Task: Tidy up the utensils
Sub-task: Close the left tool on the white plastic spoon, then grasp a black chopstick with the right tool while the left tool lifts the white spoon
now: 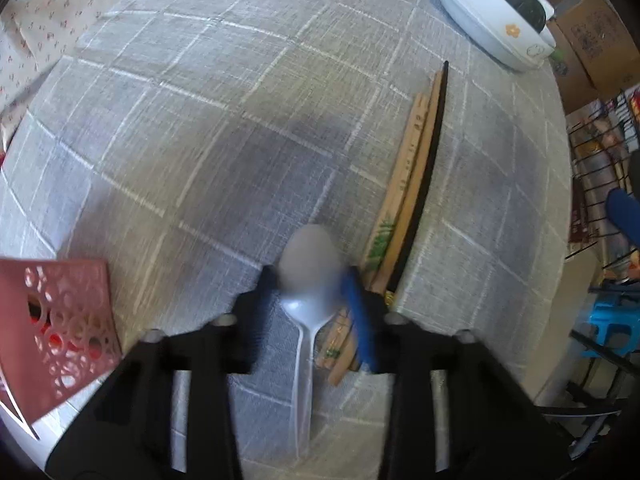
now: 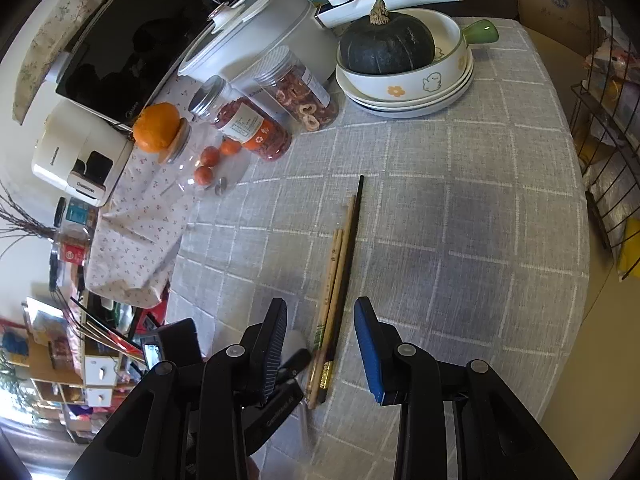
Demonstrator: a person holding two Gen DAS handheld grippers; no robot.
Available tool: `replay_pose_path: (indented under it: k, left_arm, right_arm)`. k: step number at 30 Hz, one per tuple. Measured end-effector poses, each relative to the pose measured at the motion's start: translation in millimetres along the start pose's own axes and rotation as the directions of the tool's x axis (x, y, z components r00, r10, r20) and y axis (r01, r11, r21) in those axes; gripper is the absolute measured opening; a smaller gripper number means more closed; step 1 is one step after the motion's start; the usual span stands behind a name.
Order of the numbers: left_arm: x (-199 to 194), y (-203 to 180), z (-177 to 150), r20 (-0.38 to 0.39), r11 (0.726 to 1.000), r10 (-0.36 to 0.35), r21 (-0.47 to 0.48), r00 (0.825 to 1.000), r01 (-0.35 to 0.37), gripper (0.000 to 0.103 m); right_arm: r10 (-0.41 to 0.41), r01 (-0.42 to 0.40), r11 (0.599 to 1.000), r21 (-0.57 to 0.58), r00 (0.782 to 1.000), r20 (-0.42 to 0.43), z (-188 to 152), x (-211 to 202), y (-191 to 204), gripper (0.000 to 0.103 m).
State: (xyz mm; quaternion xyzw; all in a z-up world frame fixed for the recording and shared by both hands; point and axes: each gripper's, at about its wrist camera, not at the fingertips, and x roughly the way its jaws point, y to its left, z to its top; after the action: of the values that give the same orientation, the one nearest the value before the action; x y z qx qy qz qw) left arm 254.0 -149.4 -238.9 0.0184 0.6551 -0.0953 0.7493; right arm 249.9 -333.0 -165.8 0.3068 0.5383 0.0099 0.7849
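Straddling a clear plastic spoon (image 1: pixel 306 344), the left tool (image 1: pixel 310 280) has its fingers spread to either side of the blurred bowl, neither pad clearly touching it; the spoon lies on the bench (image 1: pixel 200 140) with its handle running back under the tool. Only the left view shows the spoon plainly, along with a red perforated holder (image 1: pixel 60 332) at the bench's near left edge; its contents cannot be made out. Just right of the spoon lie the chopsticks (image 1: pixel 416 184), several wooden ones and one black, side by side. The right view shows them from the handle end, between the released fingers of the right tool (image 2: pixel 322 320), which grasps nothing.

That view alone shows a dark green squash (image 2: pixel 386 44) sitting in a stack of white bowls (image 2: pixel 404 92), jars of dried fruit (image 2: pixel 296 92), an orange (image 2: pixel 156 126) on a clear jar, a white lidded pot (image 2: pixel 260 32) and a black oven behind. A grey checked cloth covers the bench; a wire rack (image 2: pixel 604 160) stands off its right edge
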Motion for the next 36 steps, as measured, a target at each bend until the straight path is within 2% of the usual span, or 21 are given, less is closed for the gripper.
replay_pose_path:
  k: [5,12,16,20,22,26,30,32,35,36]
  left_arm:
    - [-10.7,-3.6,-9.6,0.029,1.000,-0.016,0.025,0.999,0.016,0.035]
    - [-64.5,1.2,-37.8,0.126,0.995,-0.075,0.075,0.989,0.066,0.035]
    - [-98.7,9.5,-52.4,0.172,0.993,-0.098,0.083,0.980,0.085,0.035]
    - [-131.8,22.3,-61.3,0.245,0.990,-0.115,0.102,0.963,0.092,0.035]
    - [-148.5,33.8,-67.7,0.285,0.990,-0.109,0.113,0.952,0.080,0.035]
    - [-174.2,65.4,-77.3,0.344,0.990,-0.128,0.101,0.930,0.099,0.035]
    - [-184.3,92.1,-78.1,0.390,0.989,-0.150,0.068,0.908,0.135,0.035]
    - [-185.7,97.8,-75.5,0.410,0.990,-0.142,0.065,0.901,0.127,0.035]
    - [-190.5,104.6,-75.5,0.428,0.986,-0.164,0.060,0.889,0.153,0.035]
    - [-192.9,106.6,-76.1,0.435,0.985,-0.174,0.058,0.883,0.165,0.035]
  right_arm:
    - [-0.030,0.030,1.000,-0.005,1.000,-0.008,6.2,9.0,-4.8,0.036]
    - [-0.066,0.065,0.998,-0.015,0.995,-0.079,15.2,52.5,-11.5,0.034]
    - [-0.049,0.050,0.999,0.005,0.989,-0.142,15.6,89.0,-13.5,0.026]
    - [-0.087,0.089,0.996,0.005,0.985,-0.152,16.4,113.1,-11.1,0.020]
    - [-0.104,0.104,0.995,-0.006,0.985,-0.136,18.3,116.9,-7.6,0.017]
    - [-0.147,0.145,0.989,-0.025,0.980,-0.132,18.9,125.6,-2.3,0.013]
    - [-0.122,0.122,0.992,-0.002,0.985,-0.120,21.0,126.9,-7.1,0.012]
    - [-0.118,0.118,0.993,-0.009,0.987,-0.113,21.4,127.2,-6.4,0.012]
    - [-0.106,0.106,0.994,-0.007,0.988,-0.111,20.9,126.9,-6.0,0.011]
    - [-0.098,0.099,0.995,-0.003,0.988,-0.119,20.3,126.1,-5.3,0.008]
